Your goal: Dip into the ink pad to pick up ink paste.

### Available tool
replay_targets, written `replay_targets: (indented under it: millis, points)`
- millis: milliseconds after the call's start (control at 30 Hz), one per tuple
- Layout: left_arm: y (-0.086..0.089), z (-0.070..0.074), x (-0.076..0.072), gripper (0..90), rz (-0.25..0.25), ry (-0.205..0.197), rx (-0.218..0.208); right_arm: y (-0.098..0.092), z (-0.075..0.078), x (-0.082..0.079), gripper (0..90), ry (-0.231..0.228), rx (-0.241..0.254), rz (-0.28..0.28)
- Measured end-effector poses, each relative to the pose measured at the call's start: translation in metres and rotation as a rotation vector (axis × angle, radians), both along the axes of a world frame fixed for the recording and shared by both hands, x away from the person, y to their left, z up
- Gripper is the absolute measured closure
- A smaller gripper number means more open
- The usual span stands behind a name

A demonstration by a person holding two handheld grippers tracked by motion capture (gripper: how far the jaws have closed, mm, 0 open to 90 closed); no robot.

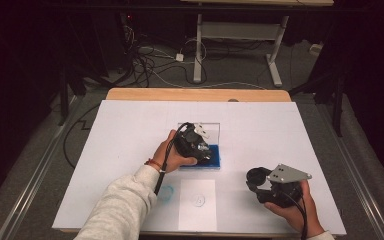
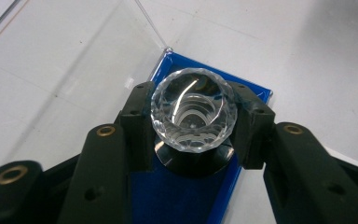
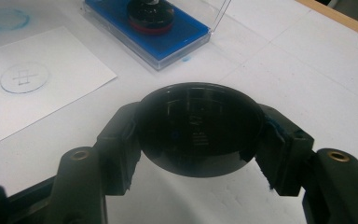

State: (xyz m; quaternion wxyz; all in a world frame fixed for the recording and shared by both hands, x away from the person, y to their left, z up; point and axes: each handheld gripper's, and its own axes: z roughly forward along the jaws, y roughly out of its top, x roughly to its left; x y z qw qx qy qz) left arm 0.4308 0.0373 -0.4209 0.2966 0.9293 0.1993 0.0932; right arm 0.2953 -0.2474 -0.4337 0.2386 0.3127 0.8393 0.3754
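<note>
My left gripper (image 2: 195, 125) is shut on a stamp's clear faceted knob (image 2: 193, 105). The stamp's black base (image 2: 193, 162) sits on a blue ink pad (image 2: 177, 198). In the high view that gripper (image 1: 200, 148) is over the ink pad (image 1: 215, 161) at mid-table. My right gripper (image 3: 200, 140) is shut on a black round cap (image 3: 198, 126), held just above the board. In the high view it (image 1: 258, 181) is at the front right with the cap (image 1: 256, 176) pointing left. A white paper sheet (image 1: 197, 212) bearing a faint stamped circle (image 1: 198, 200) lies at the front edge.
The ink pad's clear lid (image 2: 70, 60) stands open behind it. A blue ring smudge (image 1: 166, 193) marks the white board (image 1: 130, 130) left of the paper. In the right gripper view the paper (image 3: 60, 93) and ink pad (image 3: 177, 32) lie ahead to the left.
</note>
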Motion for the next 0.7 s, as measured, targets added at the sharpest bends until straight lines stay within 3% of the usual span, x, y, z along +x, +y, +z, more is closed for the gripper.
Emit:
replay_targets:
  millis: [200, 467, 700]
  points:
    - [0.001, 0.004, -0.003, 54.8, 0.016, -0.028, 0.018, 0.001, 0.001, -0.001, 38.3, -0.005, 0.002, 0.004]
    - [0.032, 0.026, -0.015, 54.8, 0.047, -0.082, -0.079, -0.002, 0.001, 0.0, 38.3, -0.012, 0.011, -0.009]
    - [0.06, 0.033, -0.032, 54.8, 0.057, -0.123, -0.154, -0.002, 0.003, 0.0, 38.4, -0.029, 0.022, -0.013]
